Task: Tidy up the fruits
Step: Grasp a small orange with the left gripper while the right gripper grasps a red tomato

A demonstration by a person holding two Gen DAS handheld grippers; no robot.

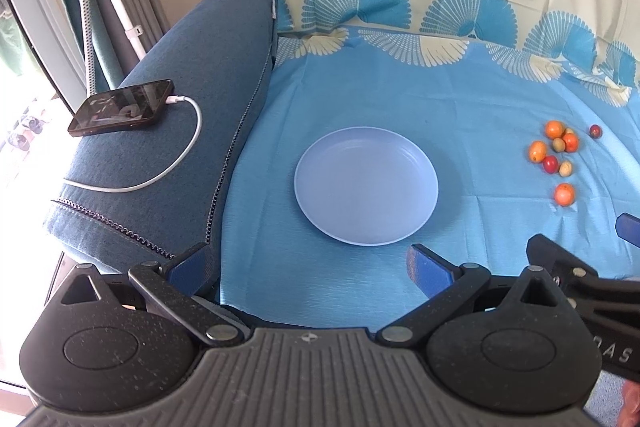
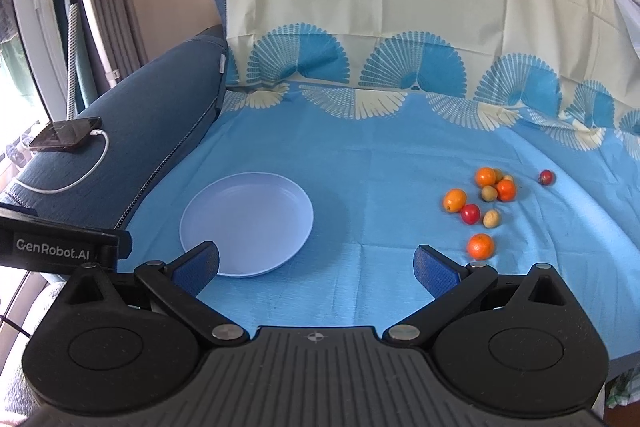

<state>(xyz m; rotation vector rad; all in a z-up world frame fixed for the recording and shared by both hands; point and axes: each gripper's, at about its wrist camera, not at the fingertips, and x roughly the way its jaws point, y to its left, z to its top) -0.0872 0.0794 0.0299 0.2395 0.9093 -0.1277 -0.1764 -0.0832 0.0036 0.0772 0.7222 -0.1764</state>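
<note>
Both grippers hung wide open and empty over the blue cloth (image 2: 360,155). The lavender plate (image 2: 248,223) sat bare; the fruits lay clustered well to its right. The nearest orange (image 2: 481,246) rested just ahead of the right gripper (image 2: 316,263), off its right finger, while the left gripper (image 1: 308,267) faced the plate. Right hand's pick, surely.

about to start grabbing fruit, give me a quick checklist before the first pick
1. Round pale blue plastic plate empty and upright: ok.
2. Right claw open, nothing held: ok.
3. Left claw open, nothing held: ok.
4. Nearest small orange fruit apart from the cluster, free to grasp: ok.
5. Lone dark red round fruit within reach: cannot tell.
6. Black phone on its white cable clear of the path: ok.
</note>
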